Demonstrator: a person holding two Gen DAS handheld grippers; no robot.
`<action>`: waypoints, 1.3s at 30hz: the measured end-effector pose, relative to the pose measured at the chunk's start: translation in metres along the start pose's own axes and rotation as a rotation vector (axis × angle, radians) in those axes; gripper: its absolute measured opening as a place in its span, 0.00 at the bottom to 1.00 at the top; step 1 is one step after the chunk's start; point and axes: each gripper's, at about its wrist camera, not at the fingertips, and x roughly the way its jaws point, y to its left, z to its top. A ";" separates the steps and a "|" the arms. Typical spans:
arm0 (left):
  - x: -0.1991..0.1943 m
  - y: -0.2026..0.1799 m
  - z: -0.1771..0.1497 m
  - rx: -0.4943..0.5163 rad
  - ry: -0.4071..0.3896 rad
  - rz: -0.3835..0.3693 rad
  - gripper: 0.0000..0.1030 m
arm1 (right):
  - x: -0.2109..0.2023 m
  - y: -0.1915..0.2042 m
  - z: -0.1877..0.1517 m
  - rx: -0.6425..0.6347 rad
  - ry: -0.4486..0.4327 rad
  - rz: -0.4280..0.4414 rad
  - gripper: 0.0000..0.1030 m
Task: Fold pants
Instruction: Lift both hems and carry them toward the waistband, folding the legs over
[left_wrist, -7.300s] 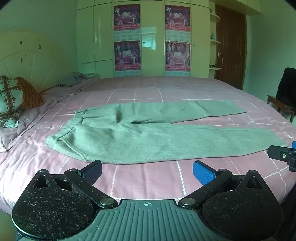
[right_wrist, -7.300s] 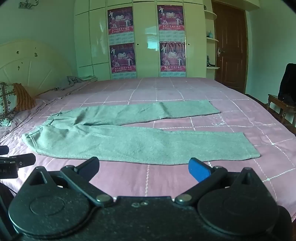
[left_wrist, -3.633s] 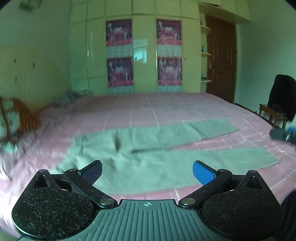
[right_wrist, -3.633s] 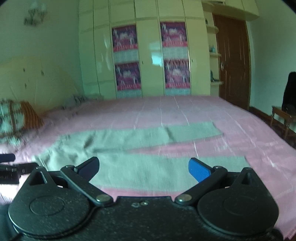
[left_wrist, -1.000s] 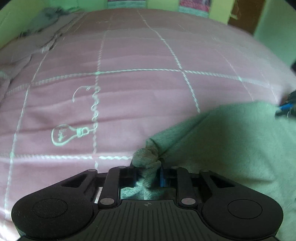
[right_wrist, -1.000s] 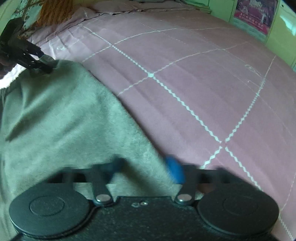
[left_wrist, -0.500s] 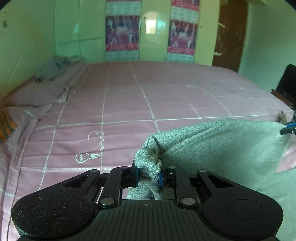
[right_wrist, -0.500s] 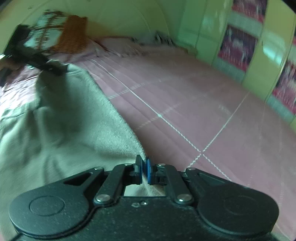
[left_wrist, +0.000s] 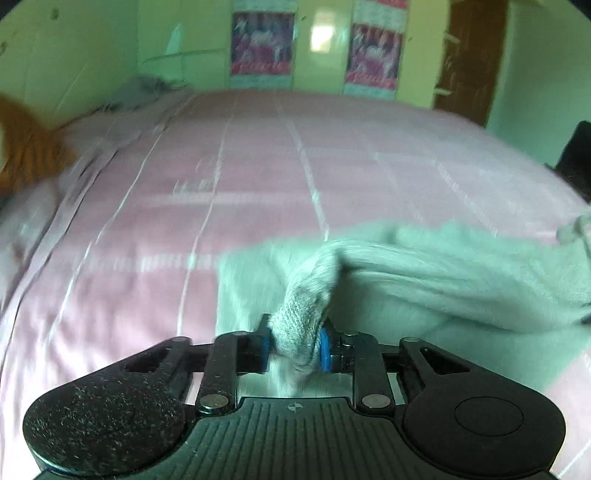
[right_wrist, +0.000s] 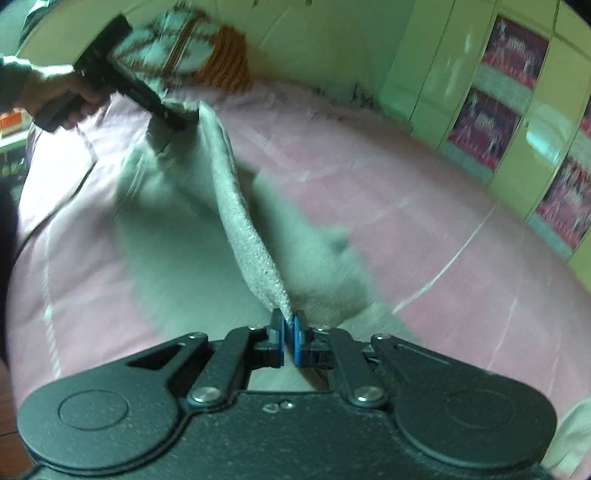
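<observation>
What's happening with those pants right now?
Left gripper easing open, cloth bunched between. Right gripper pinching pants edge, lifted over bed. Nothing blocking.

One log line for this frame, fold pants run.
step: carrying fold | left gripper: opening, pants bunched between pads | right gripper: shut on pants edge

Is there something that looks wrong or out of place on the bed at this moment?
Nothing stands out. The grey pants hang stretched between the left gripper, whose jaws are opening with bunched cloth between them, and the shut right gripper, above the pink bedspread. That fits a fold in progress.
</observation>
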 end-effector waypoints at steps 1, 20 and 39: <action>-0.007 0.002 -0.010 -0.027 -0.011 0.003 0.34 | 0.008 0.008 -0.010 0.008 0.033 -0.001 0.09; -0.022 0.051 -0.077 -0.772 -0.124 -0.300 0.50 | -0.014 -0.049 -0.089 0.894 -0.047 0.036 0.49; 0.026 0.055 -0.016 -0.536 -0.151 -0.264 0.23 | -0.030 -0.053 -0.122 1.252 -0.452 0.069 0.08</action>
